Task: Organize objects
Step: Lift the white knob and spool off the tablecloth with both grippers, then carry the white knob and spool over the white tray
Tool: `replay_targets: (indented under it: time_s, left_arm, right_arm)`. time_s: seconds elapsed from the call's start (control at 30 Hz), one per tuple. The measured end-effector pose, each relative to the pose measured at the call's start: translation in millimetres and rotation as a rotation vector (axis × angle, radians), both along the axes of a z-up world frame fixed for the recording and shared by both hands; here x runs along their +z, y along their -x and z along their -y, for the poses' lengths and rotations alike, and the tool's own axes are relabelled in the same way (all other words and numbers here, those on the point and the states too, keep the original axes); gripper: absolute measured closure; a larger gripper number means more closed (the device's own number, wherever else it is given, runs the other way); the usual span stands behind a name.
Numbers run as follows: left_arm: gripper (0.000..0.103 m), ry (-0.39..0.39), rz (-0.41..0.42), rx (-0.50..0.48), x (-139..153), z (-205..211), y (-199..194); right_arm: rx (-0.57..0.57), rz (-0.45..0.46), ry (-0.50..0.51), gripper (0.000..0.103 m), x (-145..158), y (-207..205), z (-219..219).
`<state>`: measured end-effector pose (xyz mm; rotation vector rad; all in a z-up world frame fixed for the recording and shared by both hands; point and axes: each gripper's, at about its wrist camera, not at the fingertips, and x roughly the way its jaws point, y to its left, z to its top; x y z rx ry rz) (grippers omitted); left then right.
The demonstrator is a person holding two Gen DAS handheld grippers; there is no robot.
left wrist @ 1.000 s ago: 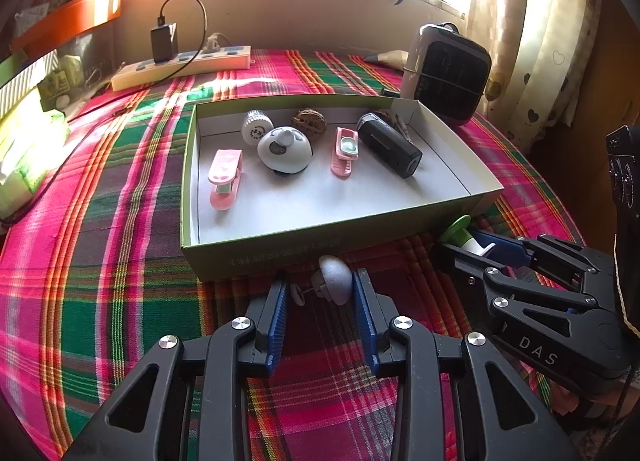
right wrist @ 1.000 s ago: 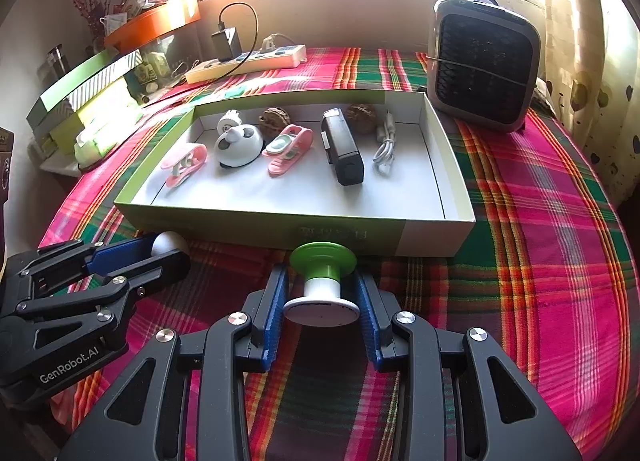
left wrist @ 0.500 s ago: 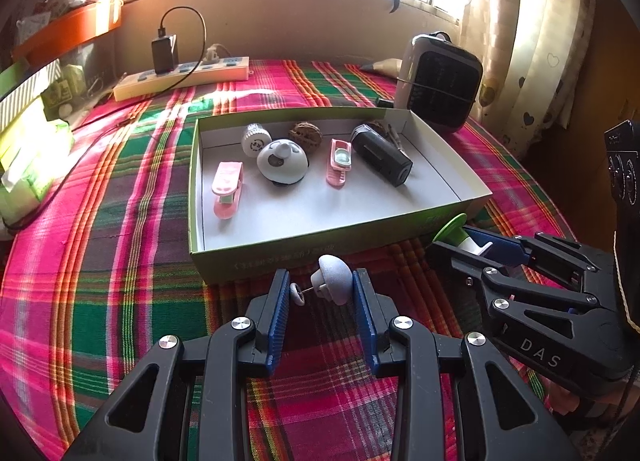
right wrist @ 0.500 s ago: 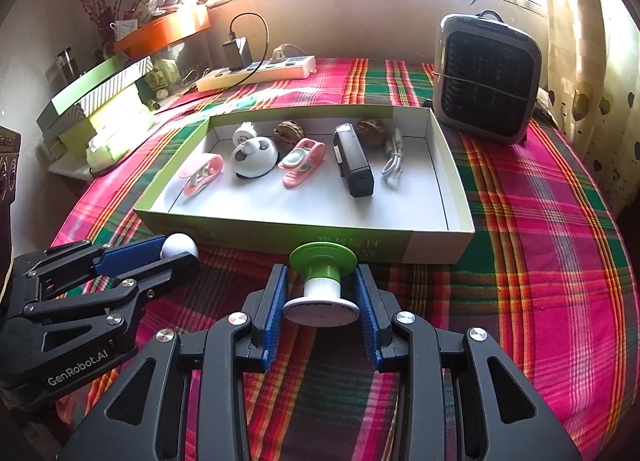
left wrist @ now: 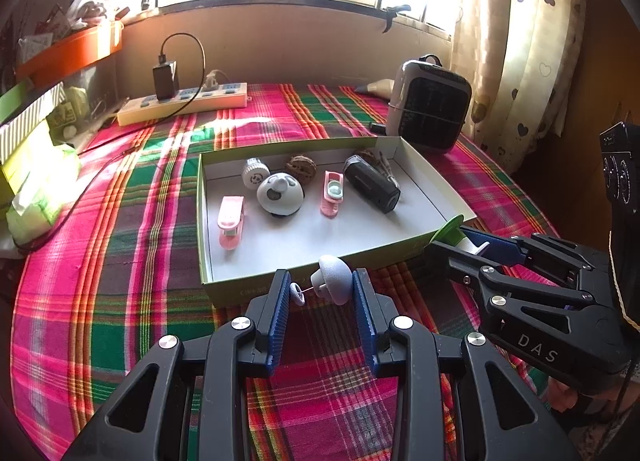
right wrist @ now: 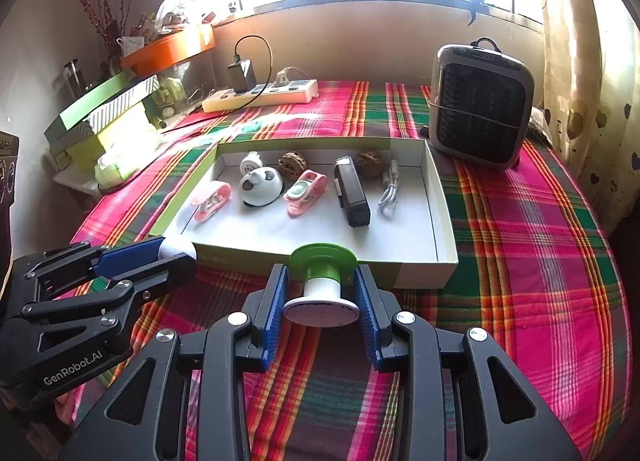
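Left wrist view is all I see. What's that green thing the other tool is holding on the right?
Observer: A green-and-white knob: green cap, white neck, wide white disc, gripped between the right gripper's jaws.
Operator: And what's tucked behind the black box in the tray?
Observer: A white cable, lying between the black box and the tray's right wall.

Left gripper (left wrist: 320, 293): black plastic frame with triangular cutouts, silver round screws, blue ribbed pads (left wrist: 279, 309) on the fingers. White "GenRobot.AI" lettering on its side in the right wrist view. Right gripper (right wrist: 320, 289): same black frame, silver screws, blue ribbed pads; white "DAS" lettering on its side in the left wrist view.
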<state>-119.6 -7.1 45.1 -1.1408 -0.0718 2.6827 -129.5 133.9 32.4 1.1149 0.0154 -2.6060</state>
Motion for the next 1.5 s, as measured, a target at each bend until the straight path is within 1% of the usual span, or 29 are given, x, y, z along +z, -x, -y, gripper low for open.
replay_targets:
  time_s: [0.4,0.83,1.1,1.5]
  left_arm:
    - [0.073,0.003,-0.021,0.004,8,4,12]
    - [0.073,0.004,-0.013,0.023,5,12,33]
    - [0.073,0.005,0.002,0.034,-2,16,47]
    - [0.073,0.026,0.047,0.019,-17,14,64]
  right_arm:
    - [0.007,-0.018,0.000,0.068,11,15,0]
    - [0.047,-0.001,-0.003,0.068,6,45,6]
    - [0.085,0.032,-0.002,0.068,-1,64,16]
    - [0.123,0.088,-0.009,0.068,-18,81,25]
